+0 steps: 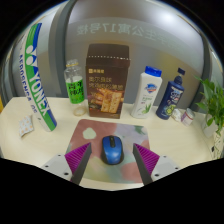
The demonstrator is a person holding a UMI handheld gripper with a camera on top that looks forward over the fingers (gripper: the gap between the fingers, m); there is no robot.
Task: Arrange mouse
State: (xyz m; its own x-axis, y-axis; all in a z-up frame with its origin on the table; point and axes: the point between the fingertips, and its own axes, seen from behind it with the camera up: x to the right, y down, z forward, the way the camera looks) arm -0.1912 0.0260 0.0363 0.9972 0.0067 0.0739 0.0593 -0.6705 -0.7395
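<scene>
A blue mouse (112,150) with a dark wheel lies on a pale pink and grey mouse mat (105,133) on the cream table. My gripper (112,162) is open, its purple-padded fingers (78,158) standing either side of the mouse with a gap at each side. The mouse rests on the mat between the fingertips, its nose pointing away from me.
Behind the mat stands a brown box (105,83). Left of it are a clear bottle with a green label (73,84) and a green and white racket bag (31,62). Right are a white bottle (148,92), a blue bottle (172,95) and a plant (212,105).
</scene>
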